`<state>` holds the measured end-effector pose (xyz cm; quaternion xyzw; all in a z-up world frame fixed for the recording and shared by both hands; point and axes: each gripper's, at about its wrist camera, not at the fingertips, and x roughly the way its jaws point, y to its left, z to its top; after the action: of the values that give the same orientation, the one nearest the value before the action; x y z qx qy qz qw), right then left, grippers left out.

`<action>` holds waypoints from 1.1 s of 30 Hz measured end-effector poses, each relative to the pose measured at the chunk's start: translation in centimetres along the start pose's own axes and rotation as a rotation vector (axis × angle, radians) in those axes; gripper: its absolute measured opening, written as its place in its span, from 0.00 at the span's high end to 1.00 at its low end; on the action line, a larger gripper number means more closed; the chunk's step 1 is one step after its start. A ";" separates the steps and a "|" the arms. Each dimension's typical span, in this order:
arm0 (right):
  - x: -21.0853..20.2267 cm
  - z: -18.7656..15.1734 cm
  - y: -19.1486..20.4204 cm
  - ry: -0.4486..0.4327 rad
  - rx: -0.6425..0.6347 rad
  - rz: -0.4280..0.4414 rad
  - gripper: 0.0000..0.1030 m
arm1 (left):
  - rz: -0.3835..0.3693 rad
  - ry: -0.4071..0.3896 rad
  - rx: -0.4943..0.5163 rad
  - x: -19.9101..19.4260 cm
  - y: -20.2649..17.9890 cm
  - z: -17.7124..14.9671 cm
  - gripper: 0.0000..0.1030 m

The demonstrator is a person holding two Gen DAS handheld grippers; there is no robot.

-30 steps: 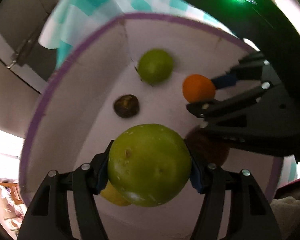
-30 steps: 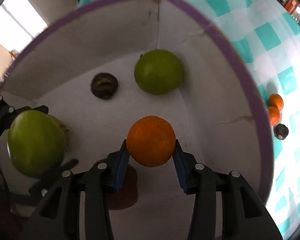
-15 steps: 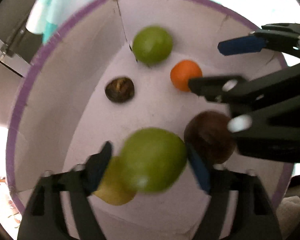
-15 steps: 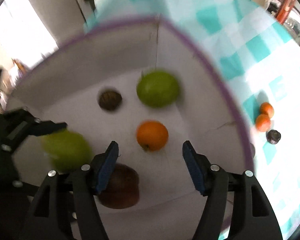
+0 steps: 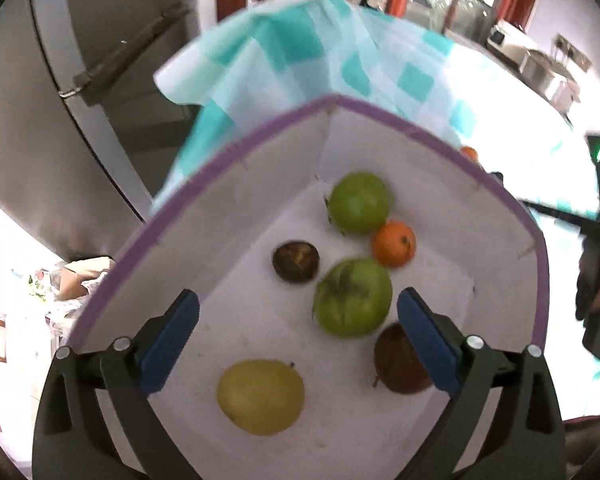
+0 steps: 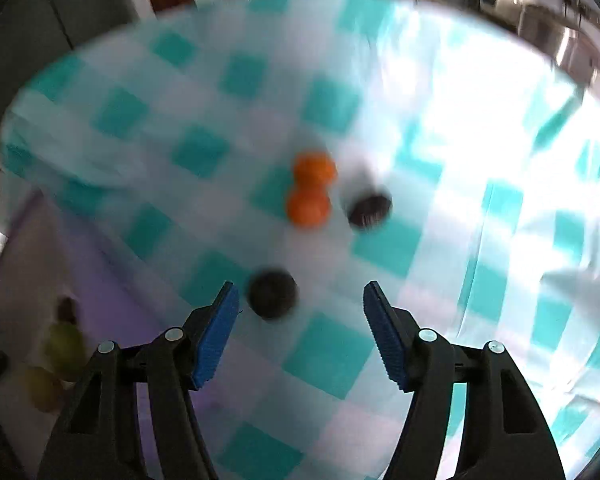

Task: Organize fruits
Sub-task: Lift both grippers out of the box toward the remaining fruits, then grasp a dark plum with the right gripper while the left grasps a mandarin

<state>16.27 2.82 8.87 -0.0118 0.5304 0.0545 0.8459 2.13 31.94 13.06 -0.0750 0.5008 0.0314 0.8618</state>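
Note:
In the left wrist view my left gripper (image 5: 298, 320) is open and empty above a white box with a purple rim (image 5: 228, 160). Inside lie a green fruit (image 5: 352, 298), a second green fruit (image 5: 358, 202), an orange (image 5: 393, 243), a small dark fruit (image 5: 296, 261), a brown fruit (image 5: 398, 360) and a yellow fruit (image 5: 260, 396). In the blurred right wrist view my right gripper (image 6: 300, 312) is open and empty over the checked cloth. Two oranges (image 6: 310, 188) and two dark fruits (image 6: 272, 294) (image 6: 370, 208) lie on the cloth ahead of it.
The teal and white checked cloth (image 6: 480, 240) covers the table. The box edge (image 6: 60, 240) lies at the lower left of the right wrist view. A grey fridge (image 5: 60, 100) stands behind the box. The right gripper's body (image 5: 596, 280) shows at the left view's right edge.
Both grippers opened: the green fruit and the orange dropped into the box. The left gripper rose back. The right gripper swung out of the box to over the cloth.

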 end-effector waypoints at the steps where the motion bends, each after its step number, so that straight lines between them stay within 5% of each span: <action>1: 0.6 -0.2 -0.2 0.013 0.009 0.004 0.40 | 0.000 -0.007 -0.012 0.2 0.5 0.6 0.03; 6: 3.4 -0.6 2.1 0.042 -0.024 0.022 0.45 | 0.001 -0.012 -0.067 -0.2 1.8 1.4 0.03; 13: 6.4 -0.1 3.1 0.054 -0.046 0.064 0.55 | -0.016 -0.029 -0.022 0.4 1.0 3.3 0.03; 18: 6.5 -0.7 2.9 0.016 -0.061 0.092 0.59 | -0.064 -0.049 0.065 0.9 -2.3 6.0 0.03; 26: 7.4 0.5 0.5 0.000 0.113 0.221 0.56 | -0.113 -0.134 0.171 0.1 -9.4 9.1 0.03; 31: 8.1 1.0 2.1 -0.004 -0.041 0.171 0.53 | -0.112 -0.120 0.138 -1.3 -11.2 7.6 0.03; 33: 8.2 0.9 2.5 -0.009 -0.104 0.133 0.63 | -0.084 -0.110 0.118 -1.6 -11.4 6.7 0.03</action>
<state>20.33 6.07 2.01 -0.0200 0.5228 0.1380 0.8410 8.59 21.77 18.86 -0.0433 0.4501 -0.0301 0.8914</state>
